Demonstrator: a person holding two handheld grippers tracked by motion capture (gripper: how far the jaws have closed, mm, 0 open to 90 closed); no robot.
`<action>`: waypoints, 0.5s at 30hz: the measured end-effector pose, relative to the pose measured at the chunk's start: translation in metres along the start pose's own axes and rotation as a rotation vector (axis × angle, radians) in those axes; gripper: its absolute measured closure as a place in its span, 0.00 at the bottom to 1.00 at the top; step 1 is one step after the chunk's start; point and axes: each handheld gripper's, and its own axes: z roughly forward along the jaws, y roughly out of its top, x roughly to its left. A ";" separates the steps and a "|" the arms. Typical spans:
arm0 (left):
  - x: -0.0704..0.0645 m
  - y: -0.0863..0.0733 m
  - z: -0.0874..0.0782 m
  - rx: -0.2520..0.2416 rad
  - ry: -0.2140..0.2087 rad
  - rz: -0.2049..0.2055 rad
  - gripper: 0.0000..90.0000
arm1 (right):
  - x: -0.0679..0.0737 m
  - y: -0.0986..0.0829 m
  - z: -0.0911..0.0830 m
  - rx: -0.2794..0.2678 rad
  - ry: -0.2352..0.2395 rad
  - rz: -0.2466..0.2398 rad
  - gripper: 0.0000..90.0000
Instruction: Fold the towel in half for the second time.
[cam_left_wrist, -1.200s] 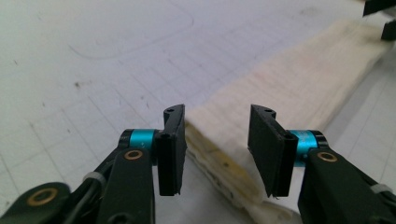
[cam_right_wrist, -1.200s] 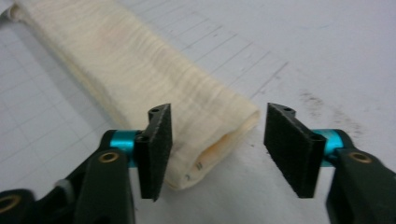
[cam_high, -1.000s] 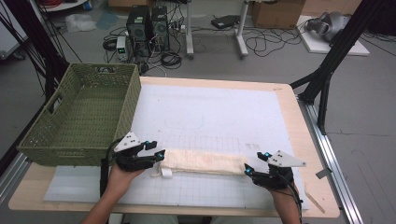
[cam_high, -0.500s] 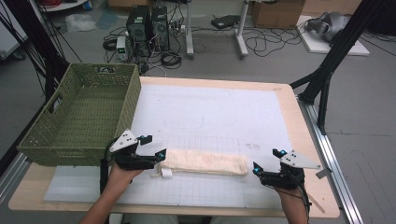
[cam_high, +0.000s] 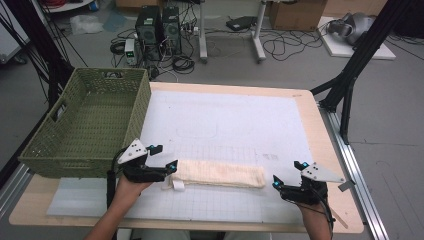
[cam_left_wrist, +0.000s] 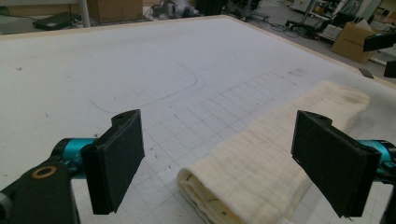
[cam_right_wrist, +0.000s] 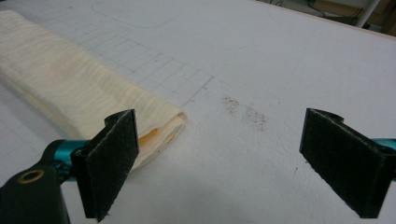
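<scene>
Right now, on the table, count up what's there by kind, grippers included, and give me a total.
Folded cream towel: 1
Green woven basket: 1
White grid mat: 1
Handheld grippers, both open: 2, left gripper and right gripper
Total: 5

Right gripper (cam_right_wrist: 219, 163) jaws spread wide beside the folded towel's (cam_right_wrist: 74, 88) end.

The mat (cam_high: 225, 120) beyond the towel (cam_high: 220, 173) lies bare right across to its far and right edges, with free passage there; the basket (cam_high: 87, 125) walls off the left side, standing just beside the left gripper (cam_high: 167, 167)
</scene>
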 end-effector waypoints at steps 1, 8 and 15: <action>0.000 0.000 0.000 -0.001 0.000 -0.001 0.19 | -0.001 0.000 0.000 -0.003 -0.003 -0.004 0.12; 0.001 -0.001 0.000 0.006 0.001 -0.003 0.20 | 0.000 0.000 0.002 0.010 -0.011 0.000 0.12; 0.002 -0.001 0.001 0.009 0.007 -0.009 0.20 | 0.000 0.000 0.002 0.003 -0.016 -0.007 0.12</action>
